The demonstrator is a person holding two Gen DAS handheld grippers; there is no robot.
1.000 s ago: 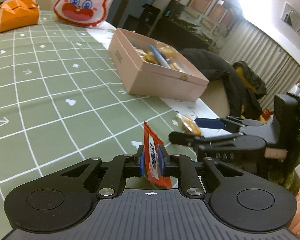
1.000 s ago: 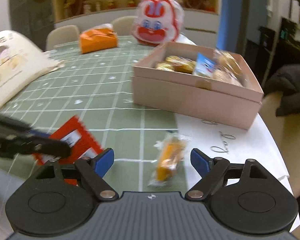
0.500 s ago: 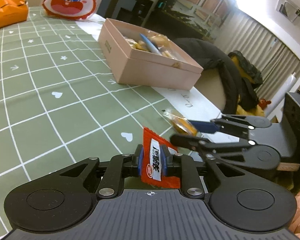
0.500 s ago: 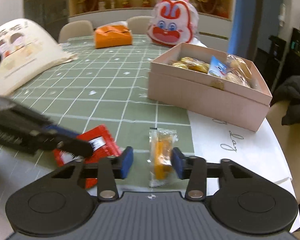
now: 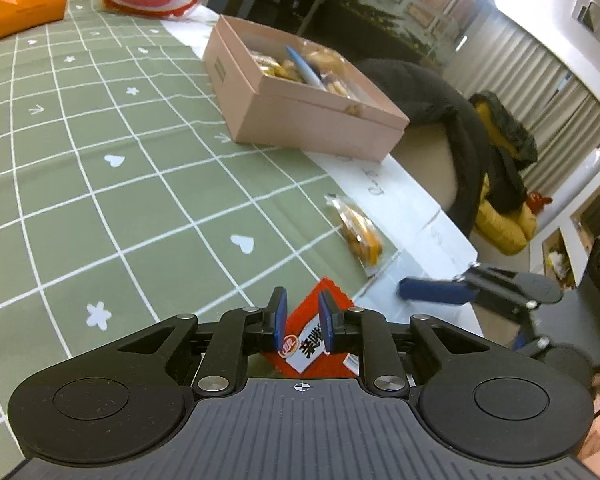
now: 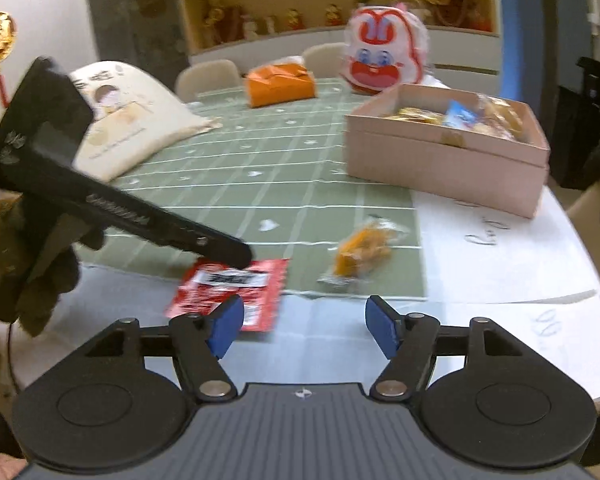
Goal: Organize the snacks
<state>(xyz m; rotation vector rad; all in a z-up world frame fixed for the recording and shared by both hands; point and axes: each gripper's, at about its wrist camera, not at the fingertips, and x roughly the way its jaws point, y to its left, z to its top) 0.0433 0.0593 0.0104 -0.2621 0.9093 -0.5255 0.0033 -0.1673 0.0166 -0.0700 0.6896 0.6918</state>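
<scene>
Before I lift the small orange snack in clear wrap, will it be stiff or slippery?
The orange snack probably feels light. Its crinkled clear wrap looks glossy, so it may slip. It lies flat on the green tablecloth, so rolling seems unlikely.

Black grippers (image 5: pixel 302 326), blue-padded fingers (image 6: pixel 382 330) (silver pivot screws), ribbed grey housing.

red packet (image 6: pixel 236 286) flat; orange snack (image 6: pixel 362 254) beside; pink box (image 6: pixel 440 160) filled.

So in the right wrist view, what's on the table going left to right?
Cream bag → red packet → orange snack → pink box.
</scene>
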